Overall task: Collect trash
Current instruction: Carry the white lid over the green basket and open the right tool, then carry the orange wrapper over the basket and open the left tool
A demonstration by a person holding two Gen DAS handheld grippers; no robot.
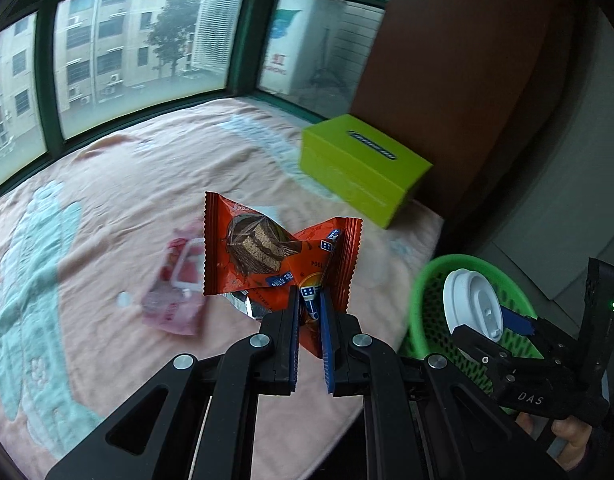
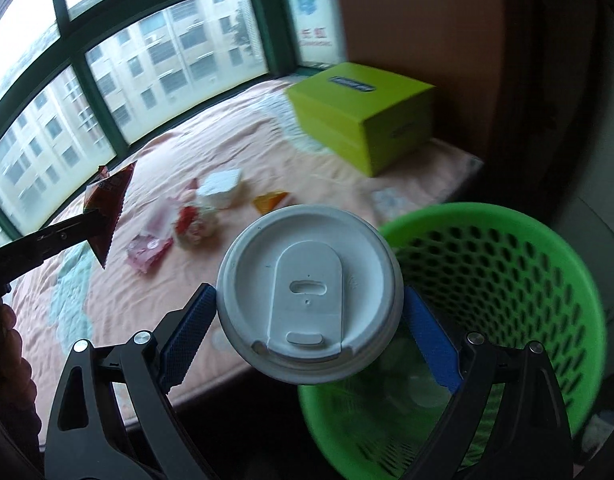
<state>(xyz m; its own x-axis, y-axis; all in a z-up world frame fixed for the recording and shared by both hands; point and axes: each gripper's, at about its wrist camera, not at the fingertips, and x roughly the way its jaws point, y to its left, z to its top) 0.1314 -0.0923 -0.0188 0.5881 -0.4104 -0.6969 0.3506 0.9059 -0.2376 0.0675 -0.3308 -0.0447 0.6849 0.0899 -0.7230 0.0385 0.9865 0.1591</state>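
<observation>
Left wrist view: your left claw is clenched on an orange snack wrapper, held up above a peach-pink blanket with pale teal patterns that covers the bed-like platform under the window. Green-framed windows curve round the far side, with apartment blocks and a tree outside. A lime-green box with a dark slot on its top sits at the far right corner, next to a brown panel. A pink wrapper lies blurred on the blanket beyond the held wrapper.

In the right wrist view, your right claw is grasping a white-lidded cup, its blue pads pressed on either side of the lid. The cup hangs at the blanket's near edge, just left of the green mesh basket, which stands beside the platform. More litter rests mid-blanket: a white crumpled piece, red-and-white wrappers and a small orange scrap.
</observation>
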